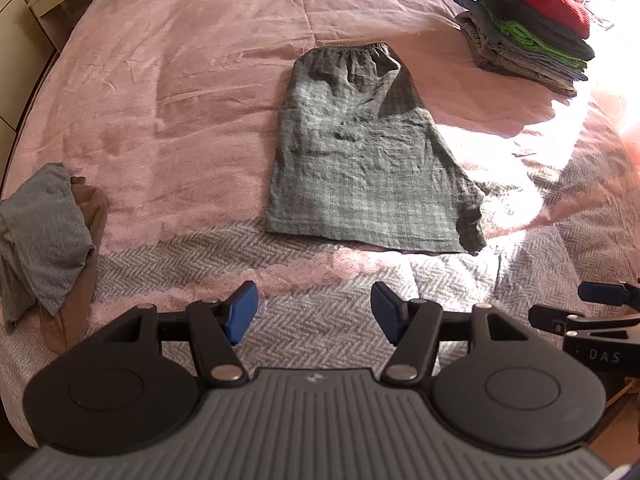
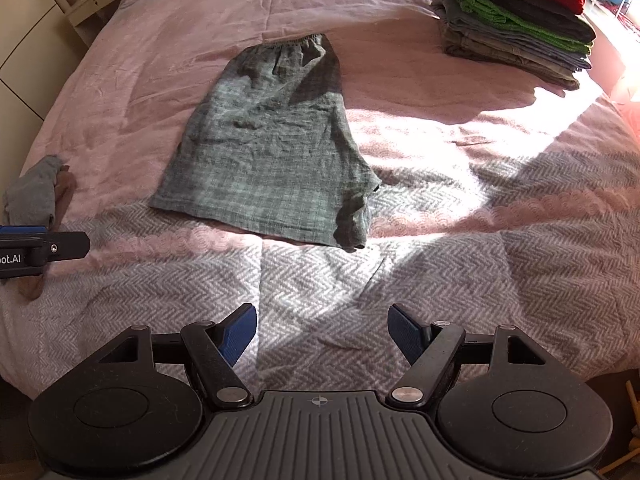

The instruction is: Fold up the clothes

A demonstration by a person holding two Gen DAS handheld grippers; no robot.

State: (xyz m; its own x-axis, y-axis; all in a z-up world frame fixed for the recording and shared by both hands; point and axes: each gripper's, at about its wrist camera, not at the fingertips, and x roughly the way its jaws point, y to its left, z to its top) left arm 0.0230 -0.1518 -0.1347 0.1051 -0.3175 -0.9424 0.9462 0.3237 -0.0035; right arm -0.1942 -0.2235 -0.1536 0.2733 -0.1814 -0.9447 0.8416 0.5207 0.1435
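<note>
Hovering over the near herringbone blanket [image 2: 360, 292], your left gripper [image 1: 314, 314] and right gripper [image 2: 322, 334] both stand spread and empty. The grey checked shorts [image 1: 360, 152] lie flat beyond them, long axis running near to far, waistband far; their near hem sits closer to your left gripper. Only the left view shows the whole crumpled grey garment [image 1: 40, 232] at the left.

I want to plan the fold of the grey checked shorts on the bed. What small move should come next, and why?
Probably bring both grippers forward and down to the near hem of the grey checked shorts. The shorts lie flat on the bed, already folded in half lengthwise, waistband far. The left gripper and the right gripper are open, empty, and short of the hem.
</note>
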